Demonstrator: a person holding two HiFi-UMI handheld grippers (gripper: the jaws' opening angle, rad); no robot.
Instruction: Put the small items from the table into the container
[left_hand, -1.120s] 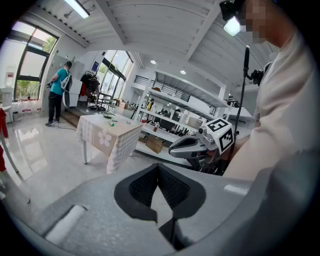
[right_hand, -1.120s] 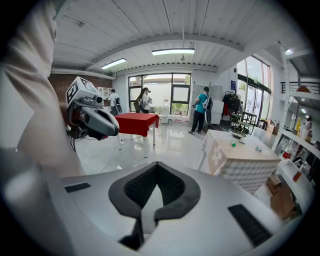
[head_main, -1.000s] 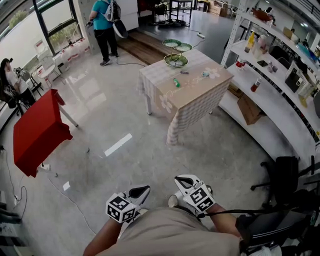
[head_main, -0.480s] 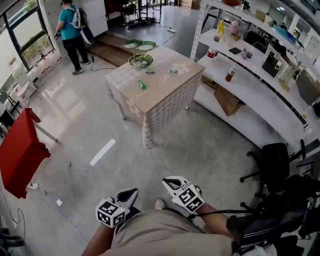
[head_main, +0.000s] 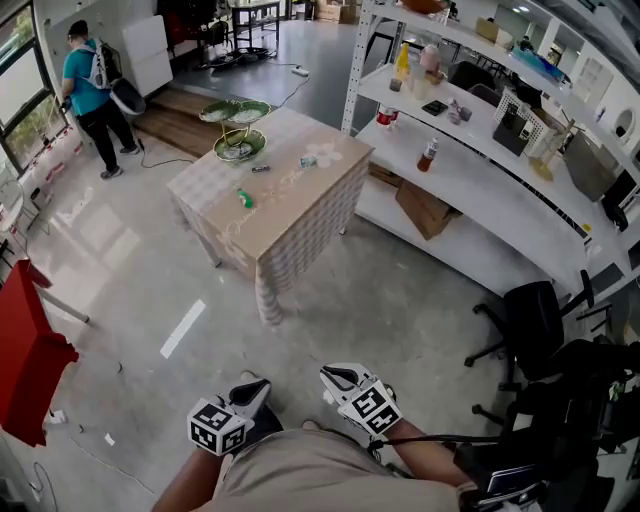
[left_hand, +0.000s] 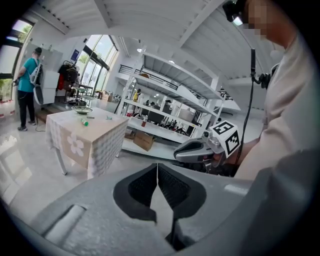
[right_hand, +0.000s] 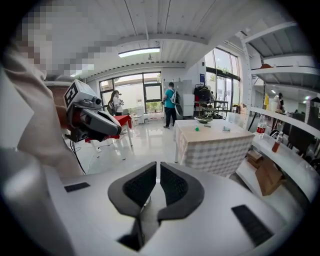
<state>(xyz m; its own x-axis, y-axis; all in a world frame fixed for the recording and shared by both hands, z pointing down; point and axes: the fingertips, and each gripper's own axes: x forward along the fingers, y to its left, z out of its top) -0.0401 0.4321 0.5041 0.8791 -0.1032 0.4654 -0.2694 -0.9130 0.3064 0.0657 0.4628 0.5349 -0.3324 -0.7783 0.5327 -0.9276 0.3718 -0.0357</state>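
Observation:
A table (head_main: 285, 215) with a checked cloth stands several steps ahead of me. On it are a green tiered tray (head_main: 238, 128), a small green item (head_main: 243, 199), a dark item (head_main: 260, 168) and a pale item (head_main: 308, 160). My left gripper (head_main: 255, 388) and right gripper (head_main: 335, 375) hang close to my body, far short of the table, both shut on nothing. In the left gripper view the left gripper (left_hand: 158, 165) is shut, with the table (left_hand: 95, 140) at the left. In the right gripper view the right gripper (right_hand: 158, 164) is shut, facing the table (right_hand: 215, 142) and green item (right_hand: 196, 128).
White shelving (head_main: 470, 170) with bottles and a cardboard box (head_main: 425, 210) runs along the right. A black office chair (head_main: 530, 320) stands at my right, a red table (head_main: 25, 350) at the far left. A person in a teal shirt (head_main: 85, 85) stands beyond the table.
I have walked closer to the table, which has slid left and grown larger in the head view. Both grippers came along with me, still shut.

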